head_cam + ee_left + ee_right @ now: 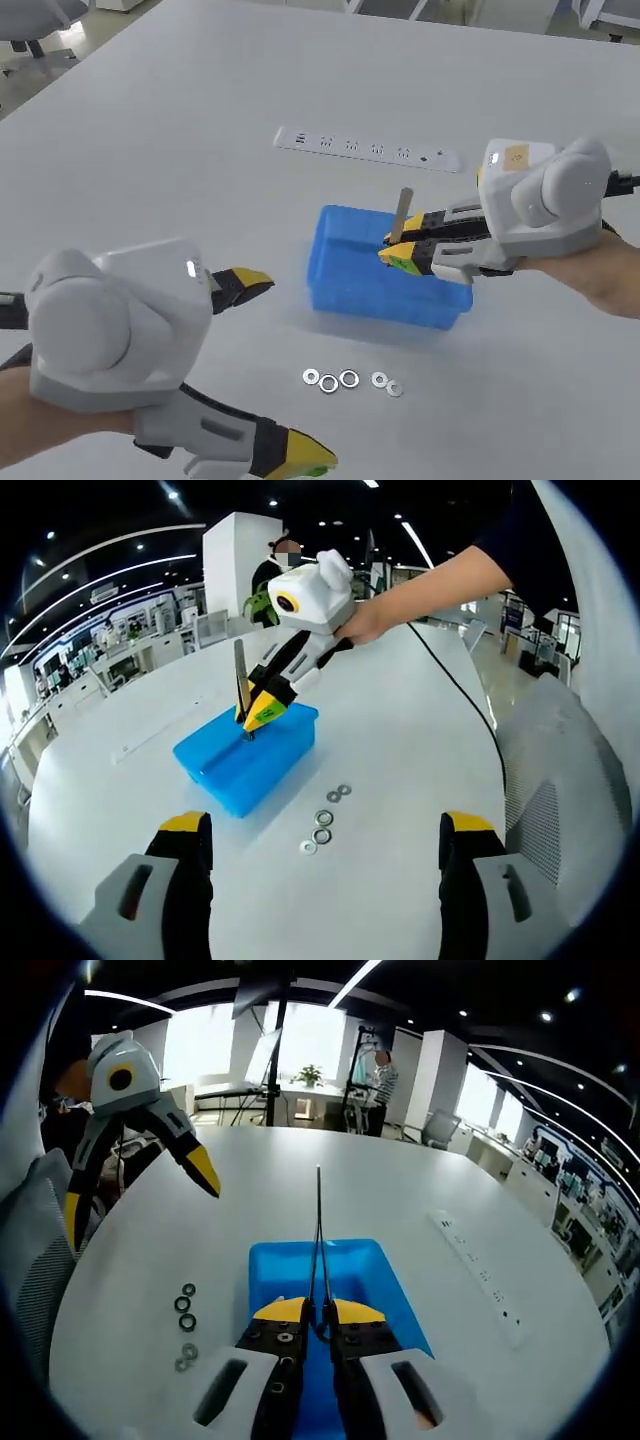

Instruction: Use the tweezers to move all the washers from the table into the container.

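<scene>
My right hand-held gripper has its jaws pressed together on the tweezers, gripping them low on the shaft so the thin metal blades stick out past the yellow jaw tips. It hangs over the blue container, which sits on the white bench. My left hand-held gripper is spread wide with nothing between its jaws, hovering above the bench on the near side of the container. Five washers lie in a loose row on the bench just in front of the container, outside it, roughly between my left jaws in the left gripper view. A white power strip lies on the bench beyond the container, well apart from it.
</scene>
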### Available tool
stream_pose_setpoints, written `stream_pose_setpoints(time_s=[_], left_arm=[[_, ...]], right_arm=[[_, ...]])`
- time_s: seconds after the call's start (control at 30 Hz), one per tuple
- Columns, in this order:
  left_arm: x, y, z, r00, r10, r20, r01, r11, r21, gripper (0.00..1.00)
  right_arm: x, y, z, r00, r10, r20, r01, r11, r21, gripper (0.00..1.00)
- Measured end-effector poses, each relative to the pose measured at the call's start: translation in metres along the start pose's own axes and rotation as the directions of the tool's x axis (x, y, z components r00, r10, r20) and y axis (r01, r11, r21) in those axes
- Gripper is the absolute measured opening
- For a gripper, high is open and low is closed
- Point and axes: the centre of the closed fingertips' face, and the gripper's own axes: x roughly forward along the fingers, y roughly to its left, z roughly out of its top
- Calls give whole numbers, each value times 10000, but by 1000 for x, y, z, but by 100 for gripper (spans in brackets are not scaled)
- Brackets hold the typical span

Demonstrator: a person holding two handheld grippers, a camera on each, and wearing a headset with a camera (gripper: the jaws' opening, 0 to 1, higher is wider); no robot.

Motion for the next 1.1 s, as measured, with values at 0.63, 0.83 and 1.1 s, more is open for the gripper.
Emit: stream_pose_setpoints(time_s=[0.63, 0.83, 1.1], left_arm=[[-2, 3, -9, 9999, 62, -149, -67, 9994, -326, 98], [-3, 10, -2, 9997, 197, 108, -193, 9992, -343, 99], [1, 31, 21, 9973, 568, 458, -564, 9983, -111, 98]], right_arm=[[10, 0, -19, 10000, -42, 49, 38, 9976, 686, 9], [11, -1, -16, 9999, -62, 117, 51, 9961, 880, 10], [13, 2, -18, 9999, -30, 103, 20, 9953, 973, 10]])
